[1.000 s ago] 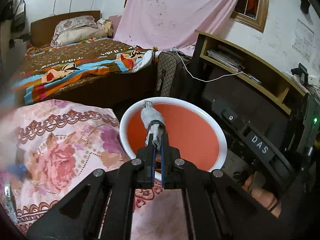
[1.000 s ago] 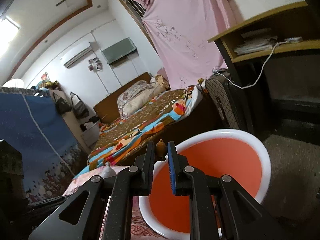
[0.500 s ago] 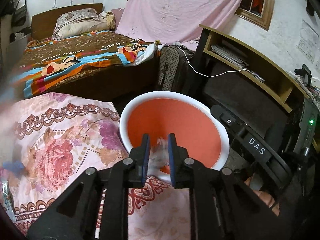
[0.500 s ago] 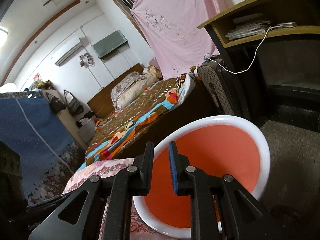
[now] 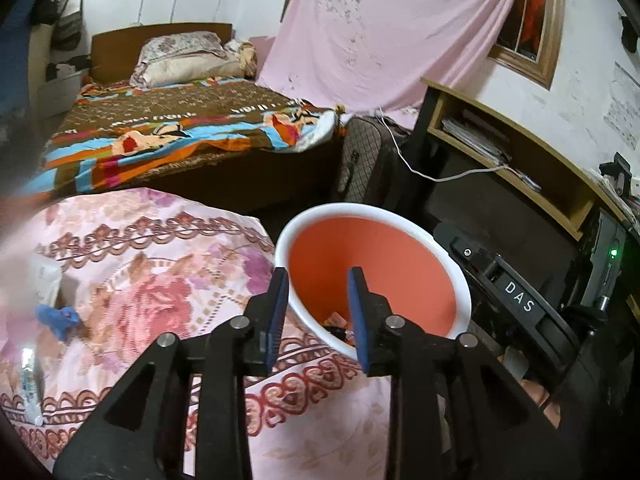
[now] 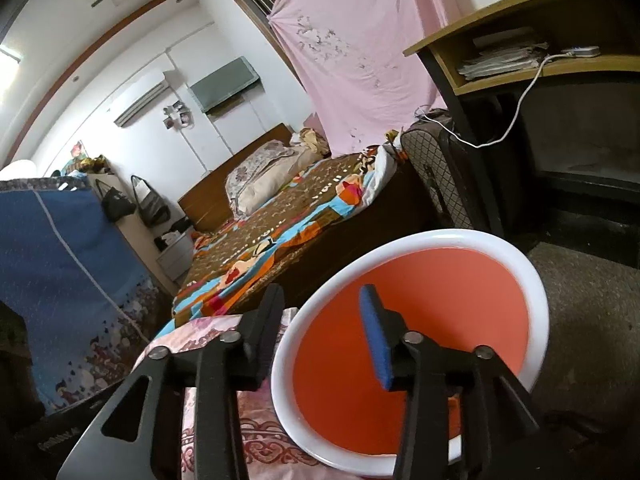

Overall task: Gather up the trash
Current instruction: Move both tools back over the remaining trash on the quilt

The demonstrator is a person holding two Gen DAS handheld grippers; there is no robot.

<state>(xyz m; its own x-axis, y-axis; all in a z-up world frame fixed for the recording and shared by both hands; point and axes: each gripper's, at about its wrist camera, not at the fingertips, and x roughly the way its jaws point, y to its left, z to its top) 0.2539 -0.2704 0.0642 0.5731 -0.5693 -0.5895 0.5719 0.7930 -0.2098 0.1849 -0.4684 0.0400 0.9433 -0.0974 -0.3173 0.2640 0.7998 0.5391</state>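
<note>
Left wrist view: left gripper [image 5: 318,294] was spread wide and empty over the bin [image 5: 460,280], lower centre of frame. Some trash [image 5: 338,322] lay in the bin's bottom, low between the fingers. Right gripper [image 6: 322,312] was also spread and empty, at the bin rim. Judged partly done: a blue scrap [image 5: 56,318], a white wrapper [image 5: 46,282] and a tube [image 5: 30,386] were on the floral cloth [image 5: 160,280], at left of frame, uncollected.

glossy plastic bin [image 5: 440,248] — floral cloth cover [image 5: 160,280], matt
</note>
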